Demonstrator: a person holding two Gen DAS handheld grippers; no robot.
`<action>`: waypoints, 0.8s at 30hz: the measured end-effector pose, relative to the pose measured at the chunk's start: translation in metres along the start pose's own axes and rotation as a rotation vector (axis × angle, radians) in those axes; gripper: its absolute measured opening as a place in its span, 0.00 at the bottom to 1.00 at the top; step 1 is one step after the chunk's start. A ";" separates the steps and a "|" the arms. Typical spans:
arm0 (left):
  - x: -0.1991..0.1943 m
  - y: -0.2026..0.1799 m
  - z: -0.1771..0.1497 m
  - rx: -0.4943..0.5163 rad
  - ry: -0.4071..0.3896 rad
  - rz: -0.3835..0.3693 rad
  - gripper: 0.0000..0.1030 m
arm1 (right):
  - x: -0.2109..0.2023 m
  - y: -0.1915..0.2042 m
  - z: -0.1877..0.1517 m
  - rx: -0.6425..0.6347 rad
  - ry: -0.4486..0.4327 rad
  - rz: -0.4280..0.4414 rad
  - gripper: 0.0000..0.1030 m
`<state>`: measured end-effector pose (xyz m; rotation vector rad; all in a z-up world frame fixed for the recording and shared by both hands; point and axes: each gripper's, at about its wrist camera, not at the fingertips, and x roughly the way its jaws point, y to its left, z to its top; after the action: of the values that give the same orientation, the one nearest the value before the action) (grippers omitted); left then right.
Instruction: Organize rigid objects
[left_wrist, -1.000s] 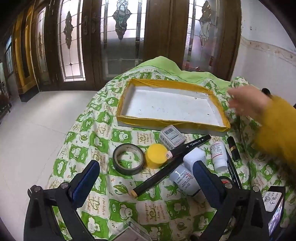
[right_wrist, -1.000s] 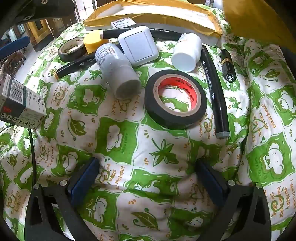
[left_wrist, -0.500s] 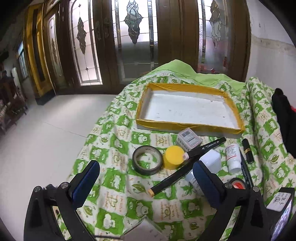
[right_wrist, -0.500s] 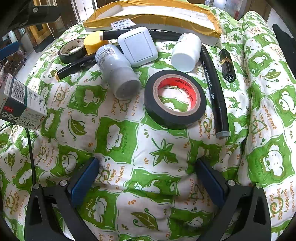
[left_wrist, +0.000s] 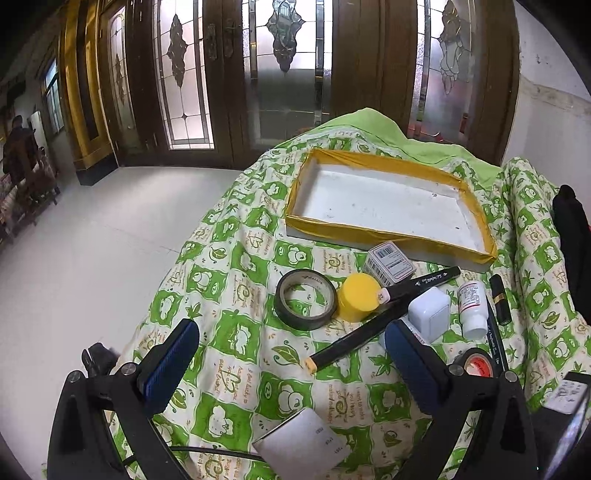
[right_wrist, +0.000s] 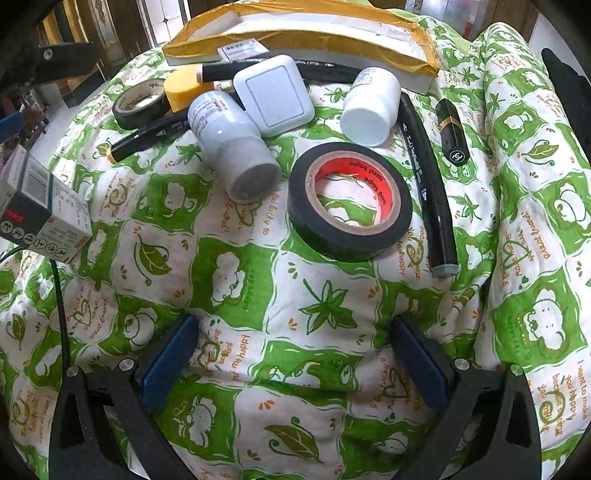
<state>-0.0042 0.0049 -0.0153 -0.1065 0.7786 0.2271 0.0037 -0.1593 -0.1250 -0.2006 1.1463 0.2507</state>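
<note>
The left claw (left_wrist: 291, 354) has pulled back from the tray (left_wrist: 384, 232); both claws gape wide, the right claw (right_wrist: 295, 354) unmoved.

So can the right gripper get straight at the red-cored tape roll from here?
Probably yes. The right gripper is open and the red-cored tape roll lies flat directly ahead, with only bare quilt between; the marker sits close beside it.

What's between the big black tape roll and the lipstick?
A long black marker lies between the tape roll and the lipstick; the right wrist view shows it best.
</note>
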 end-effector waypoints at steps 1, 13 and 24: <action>0.000 0.000 0.000 0.000 0.001 0.000 0.99 | -0.005 -0.001 -0.001 0.004 -0.013 0.012 1.00; -0.002 0.001 -0.001 -0.002 0.002 -0.001 0.99 | -0.100 -0.023 0.005 0.046 -0.400 -0.005 1.00; -0.002 0.000 0.000 -0.003 0.002 -0.002 0.99 | -0.097 -0.029 0.008 0.034 -0.409 -0.025 1.00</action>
<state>-0.0057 0.0050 -0.0144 -0.1109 0.7803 0.2263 -0.0184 -0.1935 -0.0316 -0.1260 0.7416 0.2370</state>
